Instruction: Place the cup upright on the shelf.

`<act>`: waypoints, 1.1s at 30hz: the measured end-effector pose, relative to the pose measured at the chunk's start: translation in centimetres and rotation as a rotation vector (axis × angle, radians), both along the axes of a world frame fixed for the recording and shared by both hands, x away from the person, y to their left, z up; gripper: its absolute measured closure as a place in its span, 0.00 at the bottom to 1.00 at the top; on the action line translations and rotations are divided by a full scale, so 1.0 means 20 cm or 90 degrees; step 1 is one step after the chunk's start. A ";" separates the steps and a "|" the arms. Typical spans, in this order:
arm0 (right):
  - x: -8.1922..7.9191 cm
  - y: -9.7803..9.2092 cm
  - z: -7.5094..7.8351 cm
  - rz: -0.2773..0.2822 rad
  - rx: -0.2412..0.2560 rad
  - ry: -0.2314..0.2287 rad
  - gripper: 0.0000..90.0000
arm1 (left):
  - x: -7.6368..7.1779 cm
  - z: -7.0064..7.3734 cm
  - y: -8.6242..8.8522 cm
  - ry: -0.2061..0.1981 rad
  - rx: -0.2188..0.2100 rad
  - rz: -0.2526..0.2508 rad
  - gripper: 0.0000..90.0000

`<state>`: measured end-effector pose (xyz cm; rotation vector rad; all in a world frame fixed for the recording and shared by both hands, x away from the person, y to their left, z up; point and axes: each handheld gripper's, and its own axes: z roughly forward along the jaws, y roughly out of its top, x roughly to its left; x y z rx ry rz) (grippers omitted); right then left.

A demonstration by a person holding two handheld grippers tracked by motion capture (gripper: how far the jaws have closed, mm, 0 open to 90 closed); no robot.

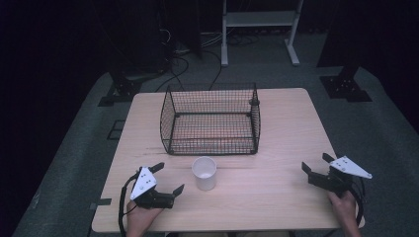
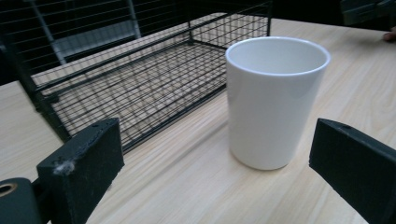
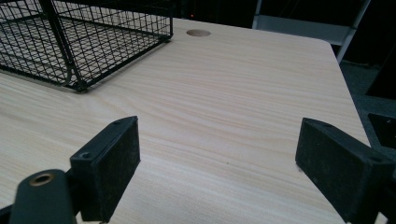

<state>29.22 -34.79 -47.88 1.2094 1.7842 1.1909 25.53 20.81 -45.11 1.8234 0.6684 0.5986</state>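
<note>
Cup (image 1: 204, 173), one, one wire basket (image 1: 210, 118), two grippers, jaws wide.

A pale wooden table (image 1: 286, 123) stands on grey carpet (image 1: 74, 163) in a dim room with black surroundings. Beyond it, a white metal frame (image 1: 259, 29) rises, and dark cables (image 1: 188, 61) trail across the floor

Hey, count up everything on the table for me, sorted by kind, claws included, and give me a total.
White cup: 1
Black wire basket: 1
Hand-held claws: 2, left claw and right claw, both open
Total: 4
</note>
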 end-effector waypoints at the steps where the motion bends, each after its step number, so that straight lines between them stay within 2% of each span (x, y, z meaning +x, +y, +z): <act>1: 0.00 0.00 0.00 0.000 0.000 0.000 0.14 | 0.00 0.00 0.00 0.000 0.002 -0.003 0.03; 10: 0.00 0.00 0.00 -0.002 0.000 0.001 0.14 | 0.00 0.01 -0.05 0.001 0.010 -0.032 0.03; 20: 0.00 0.00 0.00 -0.003 0.000 0.002 0.14 | 0.00 0.01 -0.10 0.006 0.011 -0.051 0.03; 33: 0.00 0.00 0.00 -0.003 0.000 0.000 0.14 | 0.03 0.02 -0.21 0.023 0.047 -0.102 0.03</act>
